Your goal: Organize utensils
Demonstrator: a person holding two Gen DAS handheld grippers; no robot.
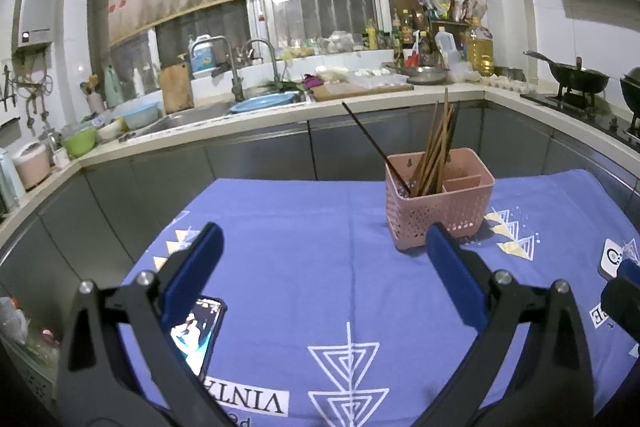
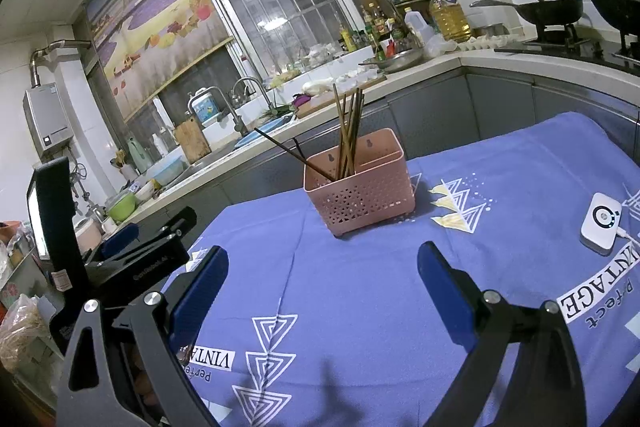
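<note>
Both the left claw (image 1: 322, 247) and right claw (image 2: 322, 269) are hanging wide open and empty, facing the pink basket (image 1: 440, 205) holding chopsticks (image 1: 434, 151).

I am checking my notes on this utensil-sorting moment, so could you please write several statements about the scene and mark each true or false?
1. The chopsticks stand in the pink basket. True.
2. The left hand-held gripper is shut on a chopstick. False: it is open and holds nothing.
3. One dark chopstick leans far out from the bundle. True.
4. The basket lies tipped on its side. False: it stands upright on the blue tablecloth.
5. The right hand-held gripper is open. True.
6. A white device sits inside the basket. False: it lies on the cloth, apart.
</note>
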